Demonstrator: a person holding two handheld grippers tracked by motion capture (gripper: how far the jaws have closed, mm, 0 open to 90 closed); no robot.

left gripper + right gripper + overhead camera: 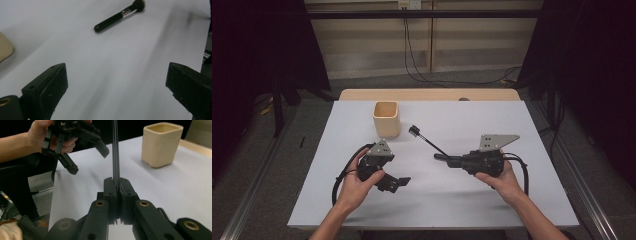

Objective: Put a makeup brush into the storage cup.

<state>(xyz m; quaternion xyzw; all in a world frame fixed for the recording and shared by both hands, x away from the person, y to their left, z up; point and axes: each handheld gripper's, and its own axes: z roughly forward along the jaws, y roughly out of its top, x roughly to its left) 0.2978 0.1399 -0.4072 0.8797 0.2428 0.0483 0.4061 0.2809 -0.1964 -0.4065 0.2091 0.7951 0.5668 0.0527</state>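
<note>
The table (512,200), under a white sheet, leaves wide bare room on all sides of the work; its far edge sits well behind the beige cup (386,118), which stands upright left of centre on the far half. The left gripper (398,183) is held low at the near left, jaws wide apart with nothing between them, well clear of the cup. The right gripper (439,157) lies near level at centre right, jaws clamped on the handle end of the black brush (427,140), whose head points far-left and lies just right of the cup. Judged step: carrying the brush to the cup. To do it well, the brush should be tipped upright above the cup's mouth before lowering, lest it strike the rim and topple the cup. The left gripper could steady the cup's wall
</note>
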